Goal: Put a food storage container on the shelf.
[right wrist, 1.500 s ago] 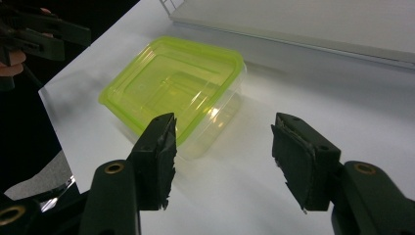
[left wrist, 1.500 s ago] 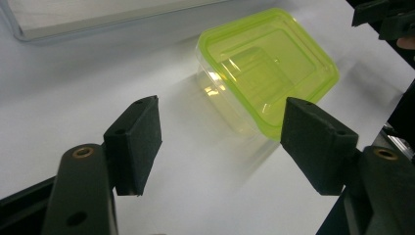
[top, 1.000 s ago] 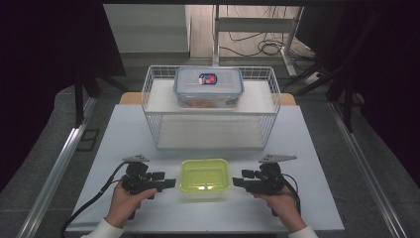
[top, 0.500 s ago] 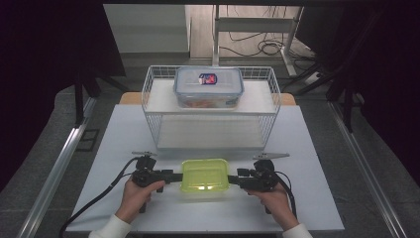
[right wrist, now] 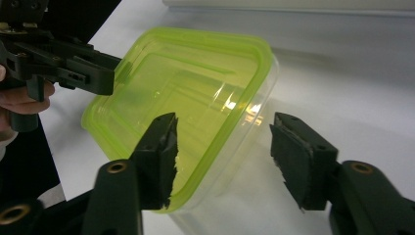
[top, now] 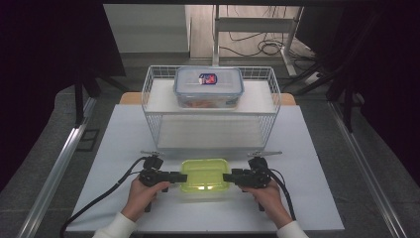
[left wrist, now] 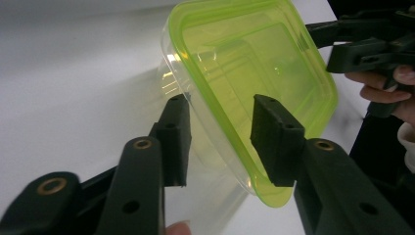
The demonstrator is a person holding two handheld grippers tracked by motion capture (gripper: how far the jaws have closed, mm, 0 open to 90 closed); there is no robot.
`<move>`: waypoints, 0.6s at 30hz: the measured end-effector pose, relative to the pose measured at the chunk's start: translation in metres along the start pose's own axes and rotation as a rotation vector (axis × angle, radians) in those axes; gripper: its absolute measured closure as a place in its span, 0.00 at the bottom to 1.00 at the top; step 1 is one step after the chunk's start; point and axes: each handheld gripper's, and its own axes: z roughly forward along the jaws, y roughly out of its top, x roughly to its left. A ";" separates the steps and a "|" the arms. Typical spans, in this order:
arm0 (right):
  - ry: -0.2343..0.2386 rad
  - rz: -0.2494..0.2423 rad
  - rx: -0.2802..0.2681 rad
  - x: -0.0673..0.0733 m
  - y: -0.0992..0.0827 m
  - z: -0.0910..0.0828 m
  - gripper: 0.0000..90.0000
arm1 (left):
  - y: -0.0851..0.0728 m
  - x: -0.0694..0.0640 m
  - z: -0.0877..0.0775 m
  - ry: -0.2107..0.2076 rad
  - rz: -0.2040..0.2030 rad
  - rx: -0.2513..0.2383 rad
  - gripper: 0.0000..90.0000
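Already both grippers flank the green-lidded container (top: pixel 204 174) on the desk (top: pixel 124 134): left gripper (left wrist: pixel 220 127) fingers have been closing over its rim without clamping, right gripper (right wrist: pixel 222 152) fingers gape around its end; lifting remains.

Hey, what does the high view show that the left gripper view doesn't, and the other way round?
High view: a white wire basket holding a clear lidded plastic box, at the back of the white table. Left gripper view: close up, the jaws of the left gripper straddle one end of the clear rectangular container with lime-green lid; pad contact is unclear. Shared: that container and the right gripper at its opposite end; both grippers' jaws have just been closing.
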 end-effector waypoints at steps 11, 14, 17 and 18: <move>0.025 -0.001 0.020 0.000 -0.002 0.004 0.72 | -0.002 0.000 0.002 -0.017 0.002 0.002 0.76; 0.029 0.000 0.020 0.002 -0.003 0.002 0.76 | -0.004 -0.004 0.000 -0.005 0.019 -0.009 0.79; 0.020 -0.014 0.023 0.005 -0.004 -0.001 0.77 | -0.008 -0.008 -0.001 0.001 0.027 -0.032 0.80; 0.017 -0.014 0.024 0.007 -0.004 -0.002 0.78 | -0.010 -0.010 -0.002 0.006 0.032 -0.038 0.80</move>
